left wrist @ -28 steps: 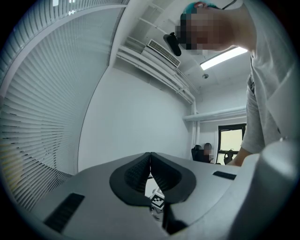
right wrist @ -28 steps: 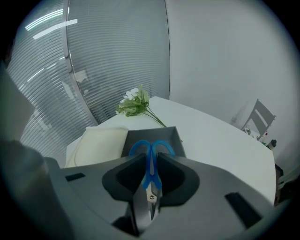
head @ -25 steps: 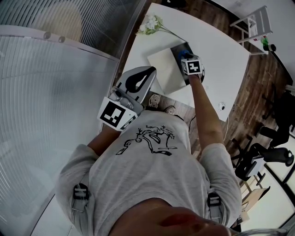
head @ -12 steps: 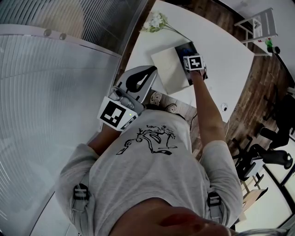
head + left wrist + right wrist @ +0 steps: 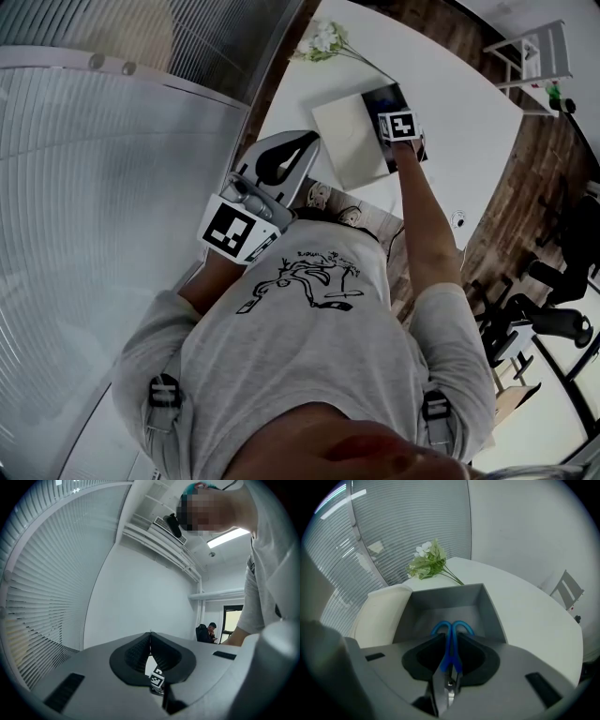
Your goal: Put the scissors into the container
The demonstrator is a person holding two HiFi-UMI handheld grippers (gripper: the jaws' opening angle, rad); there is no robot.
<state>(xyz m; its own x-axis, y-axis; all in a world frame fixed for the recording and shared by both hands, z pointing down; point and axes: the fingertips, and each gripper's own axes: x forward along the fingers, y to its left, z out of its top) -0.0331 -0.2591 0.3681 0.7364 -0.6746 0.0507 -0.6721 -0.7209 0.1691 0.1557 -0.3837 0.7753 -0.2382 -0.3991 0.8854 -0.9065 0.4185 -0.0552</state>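
White table (image 5: 469, 112) first, bare over most of its top; on it a flat cream board (image 5: 342, 141), close against the left side of a grey open-topped container (image 5: 440, 602) in the right gripper view, with nothing visible lying on the container's floor; just beyond both, a sprig of white flowers (image 5: 426, 564) flat on the tabletop, apart from the container's far wall; well back from all that, near the torso, the left gripper (image 5: 150, 638), held level, jaws clenched together on nothing; over the container, the right gripper (image 5: 450, 637), tilted steeply down, jaws just eased a touch wider yet pressing on the scissors (image 5: 450, 656); blue handle loops leading, poking out ahead of the jaws above the container floor, blades trailing back toward the camera; scissors therefore in the grip, at the container's mouth, apparently not yet resting on its floor. Risks from here, as a guess: release from too high, ending in a bounce or clatter against a wall; a handle loop snagging on a pad during withdrawal, dragging the scissors back out; a knock against the near wall, shoving the container across the table or into the board.
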